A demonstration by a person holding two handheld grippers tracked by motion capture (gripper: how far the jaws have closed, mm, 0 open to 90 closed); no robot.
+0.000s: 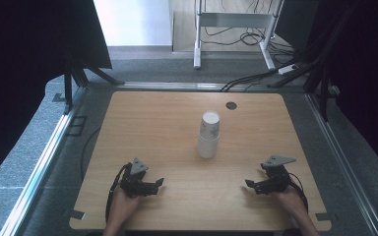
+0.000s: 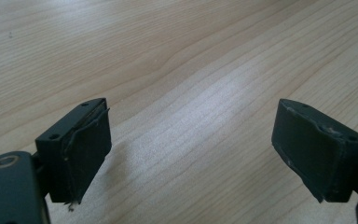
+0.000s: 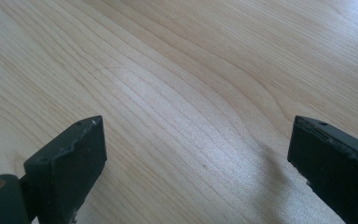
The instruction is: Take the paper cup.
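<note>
A stack of white paper cups (image 1: pixel 208 134) stands upright near the middle of the wooden table (image 1: pixel 152 123). My left gripper (image 1: pixel 158 184) rests low over the table near the front left, held in a hand, pointing right. It is open (image 2: pixel 191 154) with bare wood between its jaws. My right gripper (image 1: pixel 249 185) sits near the front right, pointing left, also held in a hand. Its jaws stand wide apart (image 3: pixel 198 163) with nothing between them. Both grippers are well short of the cups.
A small dark round hole (image 1: pixel 231 105) marks the table's far side. Metal rails (image 1: pixel 44 157) run along both sides of the table. Cables and a white desk frame (image 1: pixel 236 29) stand on the floor beyond the far edge.
</note>
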